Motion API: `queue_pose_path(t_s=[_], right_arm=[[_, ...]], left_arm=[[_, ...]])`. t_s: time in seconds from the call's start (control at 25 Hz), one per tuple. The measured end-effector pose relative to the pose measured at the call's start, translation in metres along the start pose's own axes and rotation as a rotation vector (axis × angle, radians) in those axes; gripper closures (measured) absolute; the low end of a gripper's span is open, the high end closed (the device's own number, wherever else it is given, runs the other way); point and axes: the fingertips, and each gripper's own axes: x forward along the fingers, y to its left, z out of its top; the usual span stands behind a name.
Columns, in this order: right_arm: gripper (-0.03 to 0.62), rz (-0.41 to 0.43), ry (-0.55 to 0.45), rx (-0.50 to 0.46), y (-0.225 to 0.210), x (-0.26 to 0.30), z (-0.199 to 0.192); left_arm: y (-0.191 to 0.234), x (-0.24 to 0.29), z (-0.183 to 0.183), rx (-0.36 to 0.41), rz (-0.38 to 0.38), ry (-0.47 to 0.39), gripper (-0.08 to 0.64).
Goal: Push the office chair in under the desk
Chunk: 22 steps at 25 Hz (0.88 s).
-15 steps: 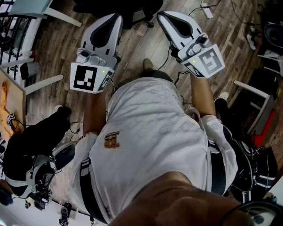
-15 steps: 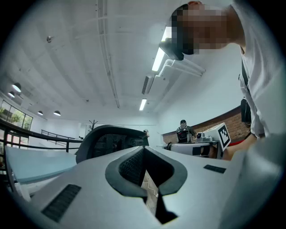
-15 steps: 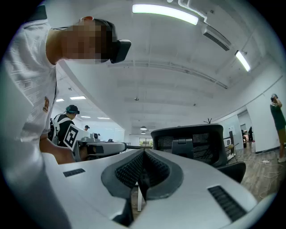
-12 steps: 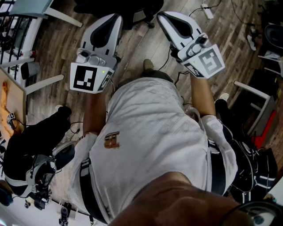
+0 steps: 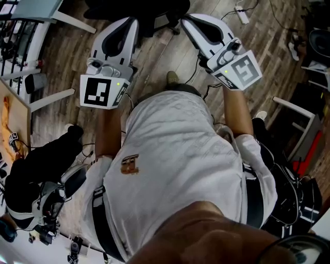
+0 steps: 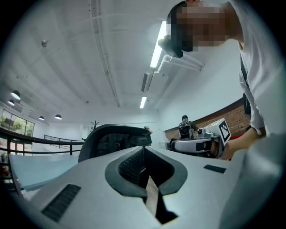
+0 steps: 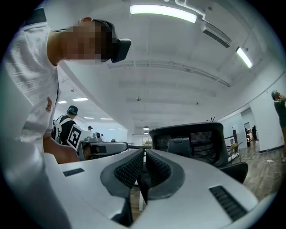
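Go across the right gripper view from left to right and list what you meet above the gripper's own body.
white shirt of the person holding the grippers → left gripper → office chair, its mesh back facing the camera → standing person at the far right edge

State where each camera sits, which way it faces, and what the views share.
Head view: on the head, facing steeply down; white shirt, forearms, left gripper and right gripper over wooden floor, office chair ahead.
Left gripper view: on the left gripper, along its shut fingers, tilted up at office chair and ceiling; shirt and right gripper at right.
Right gripper view: on the right gripper, along its shut fingers toward office chair; shirt and left gripper at left.
Shared: all show the office chair.
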Motion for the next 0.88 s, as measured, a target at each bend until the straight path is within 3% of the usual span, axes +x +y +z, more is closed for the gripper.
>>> queue_pose_path(t_s=[0.2,0.28,0.88], right_arm=[[0.555,-0.005,0.034,-0.061,-0.029,-0.002,0.006],[0.555,-0.009,0.059,-0.093,-0.041,-0.001,0.007],[0.5,0.047,0.152,-0.22,-0.111,0.014,-0.012]], left_arm=[[0.018,0.009,-0.004,0.068,0.066,0.033,0.534],[0.028,0.011,-0.005,0.104,0.085,0.055,0.491],[0.071,0.036,-0.034,0.27,0.14,0.183,0.425]])
